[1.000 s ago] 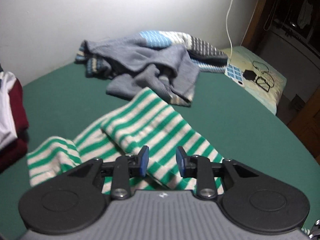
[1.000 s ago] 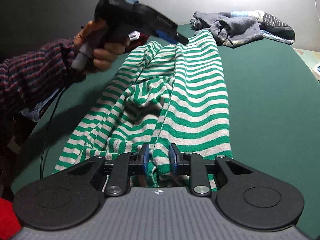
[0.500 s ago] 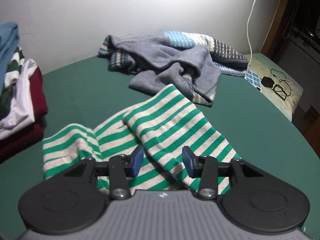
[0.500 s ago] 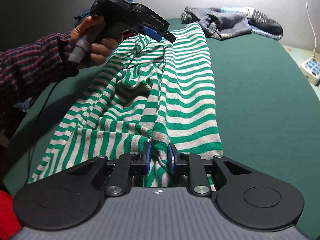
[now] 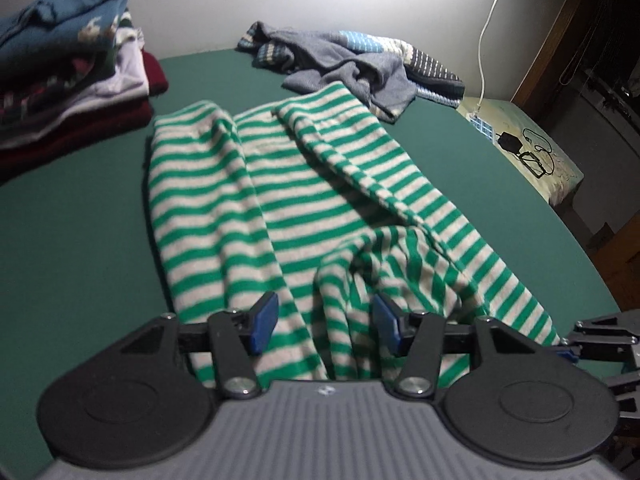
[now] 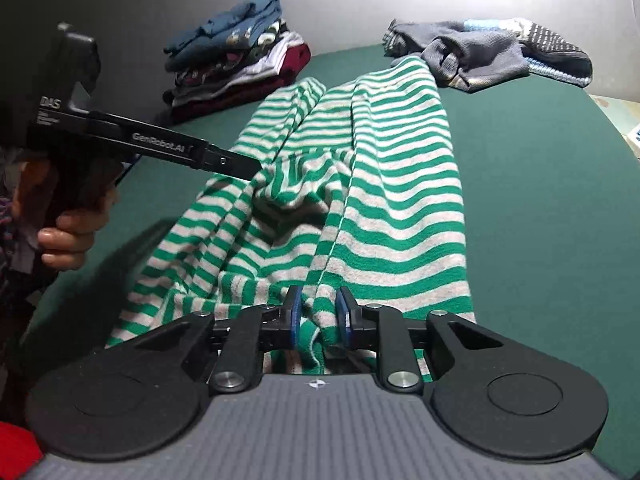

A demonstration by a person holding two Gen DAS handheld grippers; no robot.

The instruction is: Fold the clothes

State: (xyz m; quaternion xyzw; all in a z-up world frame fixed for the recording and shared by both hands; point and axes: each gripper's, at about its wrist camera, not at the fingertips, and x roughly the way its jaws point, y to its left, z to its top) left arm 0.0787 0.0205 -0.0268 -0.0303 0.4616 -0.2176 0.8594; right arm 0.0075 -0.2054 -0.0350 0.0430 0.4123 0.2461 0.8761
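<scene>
A dark green table (image 5: 72, 216) fills most of both views, backed by a pale wall (image 5: 320, 0) lit brightly from above. A green and cream striped garment (image 5: 256, 184) lies lengthwise down the middle of the table, rumpled at its near end. At the far left sits a stack of folded clothes (image 6: 236, 68). At the far right lies a crumpled grey-blue heap of clothes (image 6: 480, 56). Beyond the table's right edge, a white cable (image 5: 490, 32) hangs down toward a lower patterned surface. The right tool (image 6: 318, 318) pinches a bunched near edge of the garment. The left tool (image 5: 326, 322) hovers over the cloth, blue pads spread wide apart.
</scene>
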